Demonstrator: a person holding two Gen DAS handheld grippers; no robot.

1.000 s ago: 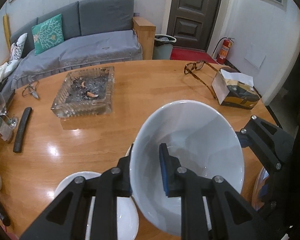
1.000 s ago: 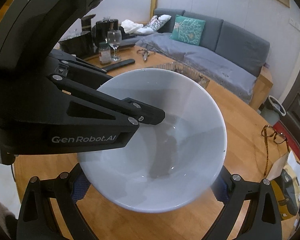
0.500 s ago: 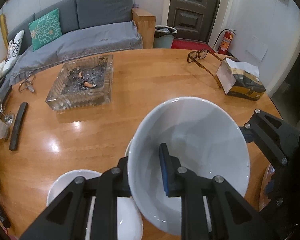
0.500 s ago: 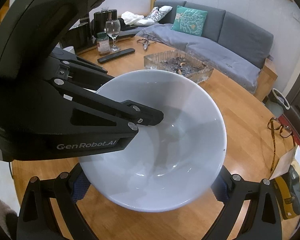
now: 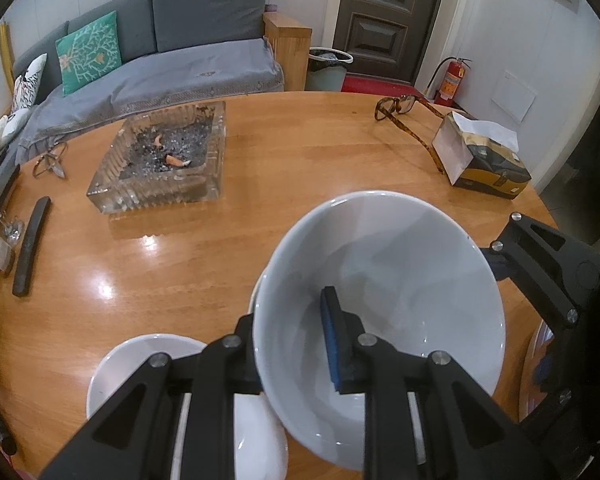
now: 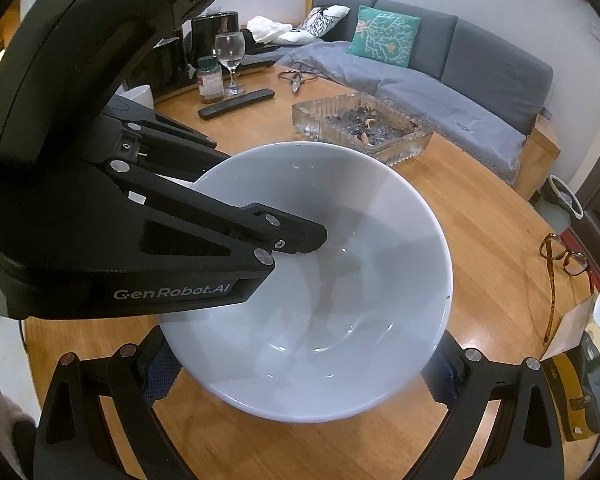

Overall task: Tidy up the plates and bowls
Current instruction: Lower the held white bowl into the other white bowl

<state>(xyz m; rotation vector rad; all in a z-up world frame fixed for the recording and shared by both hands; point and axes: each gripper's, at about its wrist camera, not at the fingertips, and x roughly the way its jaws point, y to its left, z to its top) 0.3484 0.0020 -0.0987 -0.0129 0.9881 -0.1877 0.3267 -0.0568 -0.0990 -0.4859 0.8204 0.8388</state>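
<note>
Left wrist view: the left gripper [image 5: 292, 344] jaws pinch the white bowl's [image 5: 396, 280] near rim, held above the table [image 5: 260, 200]. The right gripper [image 6: 300, 376] jaws straddle the bowl unclenched, and a white plate [image 5: 140, 364] lies just left below.

White bowl [image 5: 400, 280], tortoiseshell glasses [image 5: 404, 116], teal cushion [image 5: 90, 50]

The room is evenly lit from overhead, bright enough to read everything on the desk [image 5: 300, 168]. Lamp glare shows as white patches on the varnished wood toward its left edge, and soft highlights sit inside the white bowl [image 6: 340, 280]. Both fisheye views bend straight lines hard and fall to black at the corners. The left claw [image 5: 290, 354] casts a grey shadow in the bowl. Close parts look slightly soft.
</note>
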